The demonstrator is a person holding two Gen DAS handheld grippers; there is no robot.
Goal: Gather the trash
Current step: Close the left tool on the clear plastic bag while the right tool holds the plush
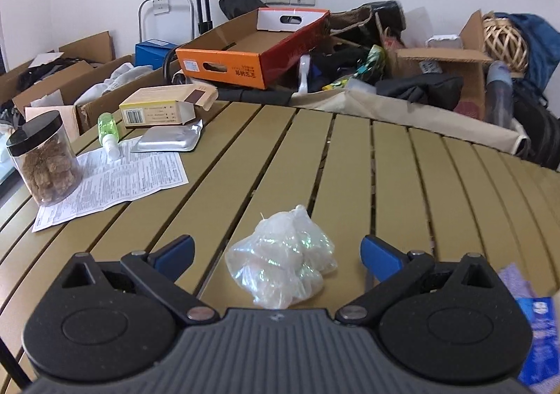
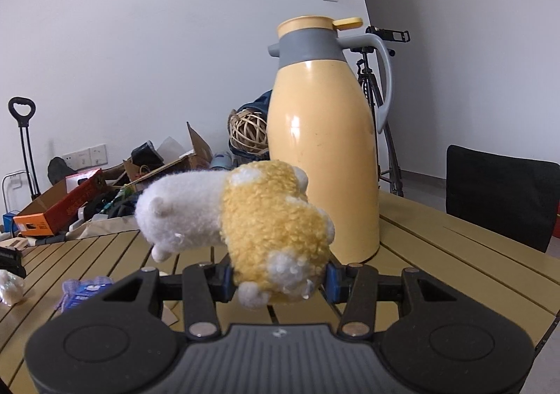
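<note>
A crumpled clear plastic bag lies on the slatted olive table, between the wide-apart blue fingers of my left gripper, which is open and not touching it. The same bag shows small at the left edge of the right wrist view. My right gripper is shut on a yellow and white plush toy, held above the table. A blue and purple wrapper lies to the right of the left gripper, and that wrapper also appears left of the right gripper.
A yellow thermos jug stands close behind the plush toy. At the table's far left are a jar of brown pieces, a printed leaflet, a green spray bottle, a foil pack and a small carton. Cardboard boxes and clutter lie beyond.
</note>
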